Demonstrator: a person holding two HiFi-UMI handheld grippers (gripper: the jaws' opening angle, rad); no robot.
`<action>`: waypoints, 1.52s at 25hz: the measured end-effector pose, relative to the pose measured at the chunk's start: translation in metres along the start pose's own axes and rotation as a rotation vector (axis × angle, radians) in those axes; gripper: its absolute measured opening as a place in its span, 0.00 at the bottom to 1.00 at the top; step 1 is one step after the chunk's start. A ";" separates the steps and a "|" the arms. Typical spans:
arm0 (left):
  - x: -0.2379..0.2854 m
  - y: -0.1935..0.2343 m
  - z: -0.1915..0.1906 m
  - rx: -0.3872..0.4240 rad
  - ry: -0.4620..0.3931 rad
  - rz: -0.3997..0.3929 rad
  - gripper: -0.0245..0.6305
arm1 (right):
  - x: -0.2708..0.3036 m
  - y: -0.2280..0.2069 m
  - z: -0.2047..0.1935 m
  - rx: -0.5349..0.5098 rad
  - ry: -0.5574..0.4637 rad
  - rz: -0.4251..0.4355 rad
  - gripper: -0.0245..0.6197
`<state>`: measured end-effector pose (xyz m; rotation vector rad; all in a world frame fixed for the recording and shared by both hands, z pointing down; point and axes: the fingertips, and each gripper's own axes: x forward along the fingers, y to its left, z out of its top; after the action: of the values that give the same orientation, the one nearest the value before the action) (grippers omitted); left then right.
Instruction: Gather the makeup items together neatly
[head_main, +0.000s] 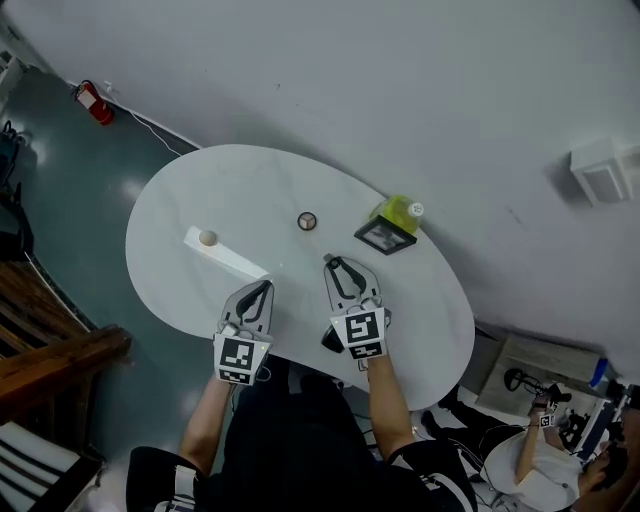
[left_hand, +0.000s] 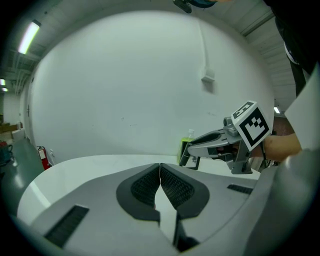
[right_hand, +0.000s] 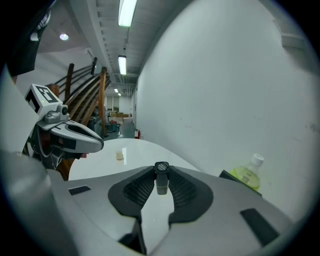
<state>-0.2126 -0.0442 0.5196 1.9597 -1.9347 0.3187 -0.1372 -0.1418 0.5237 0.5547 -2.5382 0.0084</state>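
On the white oval table (head_main: 190, 195) lie a small round compact (head_main: 307, 221), a black square-framed item (head_main: 385, 236), and a long white box (head_main: 232, 257) with a small beige round piece (head_main: 207, 238) on its far end. My right gripper (head_main: 333, 262) hovers near the table's middle. It is shut on a small dark tube with a square cap (right_hand: 161, 181), which stands upright between the pads. My left gripper (head_main: 265, 287) is beside it to the left, jaws shut (left_hand: 160, 167) with nothing between them. The beige piece (right_hand: 119, 155) shows far off in the right gripper view.
A green bottle (head_main: 400, 210) with a white cap stands behind the black item at the table's far right edge, against the white wall. A dark object (head_main: 331, 340) lies under my right gripper at the near edge. Wooden furniture (head_main: 50, 350) is at left, a fire extinguisher (head_main: 95, 103) on the floor.
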 end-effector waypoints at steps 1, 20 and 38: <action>-0.001 -0.011 0.002 0.008 -0.004 -0.010 0.07 | -0.012 -0.004 -0.005 0.005 -0.001 -0.010 0.20; -0.026 -0.210 -0.002 0.084 -0.051 -0.142 0.07 | -0.219 -0.047 -0.104 0.066 0.000 -0.160 0.20; -0.069 -0.252 -0.039 0.078 -0.037 -0.050 0.07 | -0.259 -0.005 -0.152 0.050 -0.010 -0.054 0.20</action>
<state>0.0393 0.0329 0.5017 2.0737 -1.9191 0.3512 0.1413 -0.0285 0.5221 0.6446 -2.5378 0.0496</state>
